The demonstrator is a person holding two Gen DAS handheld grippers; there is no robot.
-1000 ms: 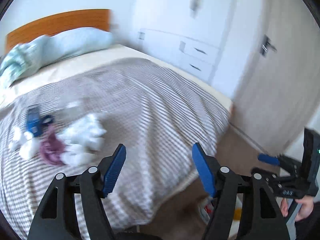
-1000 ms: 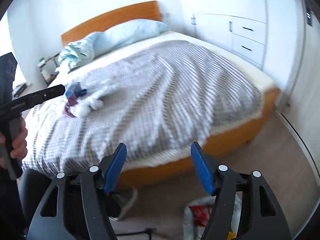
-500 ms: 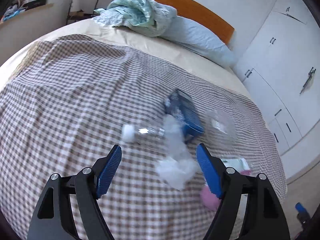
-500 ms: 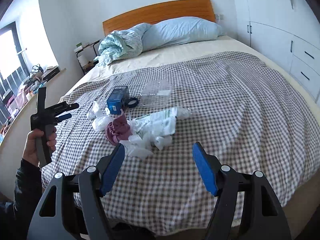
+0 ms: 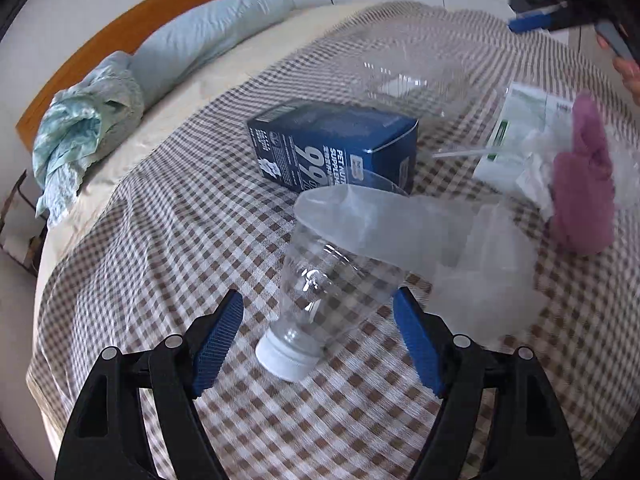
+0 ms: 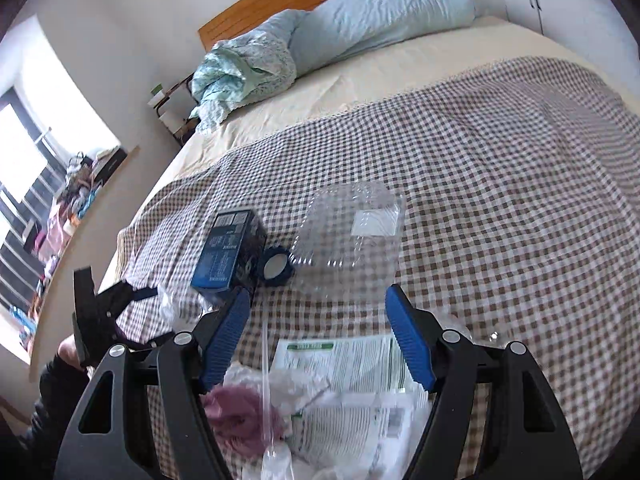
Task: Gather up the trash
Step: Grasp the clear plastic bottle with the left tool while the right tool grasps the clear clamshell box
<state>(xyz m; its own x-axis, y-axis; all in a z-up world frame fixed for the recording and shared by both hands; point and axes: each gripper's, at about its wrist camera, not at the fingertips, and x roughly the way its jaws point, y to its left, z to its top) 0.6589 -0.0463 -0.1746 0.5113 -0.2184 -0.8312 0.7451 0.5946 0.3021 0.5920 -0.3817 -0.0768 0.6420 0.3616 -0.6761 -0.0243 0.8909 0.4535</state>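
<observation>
Here, a clear plastic bottle (image 5: 320, 292) with white cap (image 5: 286, 356), lying on the checked bedspread (image 5: 160, 248) between the pads of the left tool (image 5: 318, 340), cap toward the camera. Probably empty, so very light, thin-walled, easy to crush and somewhat slippery; best taken at the stiff neck just above the cap. Left tool standing wide, jaws just opened a little more, pads not touching the bottle. Across the bottle, a limp translucent glove (image 5: 400, 232). Behind, a dark blue carton (image 5: 332, 144), readable "PET NUTR… SUPPLEM…" and "99". Further, a clear clamshell tray (image 6: 352, 236), a printed green-and-white wrapper (image 6: 352, 376), purple cloth (image 6: 240, 416). Right tool (image 6: 316, 336) also wide, holding nothing.
</observation>
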